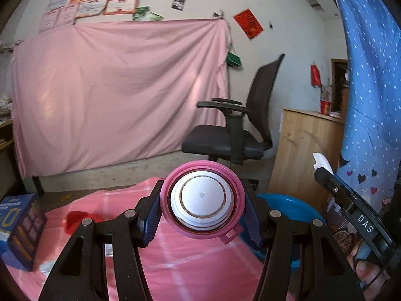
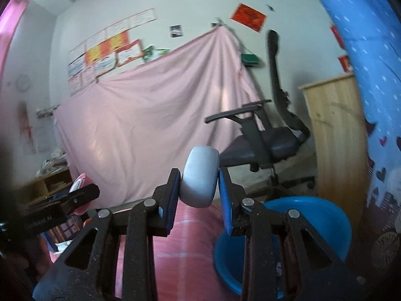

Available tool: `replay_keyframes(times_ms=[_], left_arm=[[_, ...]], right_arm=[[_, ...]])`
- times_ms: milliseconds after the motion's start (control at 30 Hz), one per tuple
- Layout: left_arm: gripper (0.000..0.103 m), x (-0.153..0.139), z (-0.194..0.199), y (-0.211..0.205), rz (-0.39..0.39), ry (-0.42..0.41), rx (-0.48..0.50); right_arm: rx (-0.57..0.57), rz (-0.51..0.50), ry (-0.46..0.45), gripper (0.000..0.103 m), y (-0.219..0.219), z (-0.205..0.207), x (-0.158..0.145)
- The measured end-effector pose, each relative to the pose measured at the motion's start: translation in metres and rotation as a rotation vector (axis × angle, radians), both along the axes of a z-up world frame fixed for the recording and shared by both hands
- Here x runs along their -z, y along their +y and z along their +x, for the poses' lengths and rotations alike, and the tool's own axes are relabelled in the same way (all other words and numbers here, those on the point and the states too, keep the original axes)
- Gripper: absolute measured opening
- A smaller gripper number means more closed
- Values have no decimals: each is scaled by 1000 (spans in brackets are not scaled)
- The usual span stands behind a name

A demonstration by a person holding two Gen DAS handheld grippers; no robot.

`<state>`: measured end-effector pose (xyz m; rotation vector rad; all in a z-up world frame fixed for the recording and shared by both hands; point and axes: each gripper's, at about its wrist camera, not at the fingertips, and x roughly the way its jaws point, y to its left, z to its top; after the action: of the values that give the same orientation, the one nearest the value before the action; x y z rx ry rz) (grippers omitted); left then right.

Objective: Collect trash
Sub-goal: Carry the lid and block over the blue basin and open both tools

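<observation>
My left gripper is shut on a pink container with a white lid, held end-on toward the camera above the pink tablecloth. My right gripper is shut on a rounded white-grey object, pressed between its blue pads. A blue plastic basin sits low to the right, also seen as the basin behind the left fingers. The right gripper's body shows at the right edge of the left wrist view; the left gripper and its pink container show at the left of the right wrist view.
A black office chair stands beyond the table, next to a wooden cabinet. A pink sheet hangs over the far wall. A blue box and a red item lie on the cloth at left. Blue dotted fabric hangs at right.
</observation>
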<state>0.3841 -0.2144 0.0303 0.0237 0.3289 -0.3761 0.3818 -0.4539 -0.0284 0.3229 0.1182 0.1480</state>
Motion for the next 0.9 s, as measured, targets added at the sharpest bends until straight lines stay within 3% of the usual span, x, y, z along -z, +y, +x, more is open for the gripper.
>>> replay_keyframes(times_ms=[200, 467, 900], left_arm=[[53, 7, 21, -41, -11, 69, 71], [53, 30, 62, -94, -9, 246, 123], [53, 69, 95, -127, 4, 439, 168]], right_arm=[[57, 15, 107, 56, -24, 11, 17], [126, 105, 255, 56, -66, 35, 48], [158, 204, 419, 57, -98, 50, 79]])
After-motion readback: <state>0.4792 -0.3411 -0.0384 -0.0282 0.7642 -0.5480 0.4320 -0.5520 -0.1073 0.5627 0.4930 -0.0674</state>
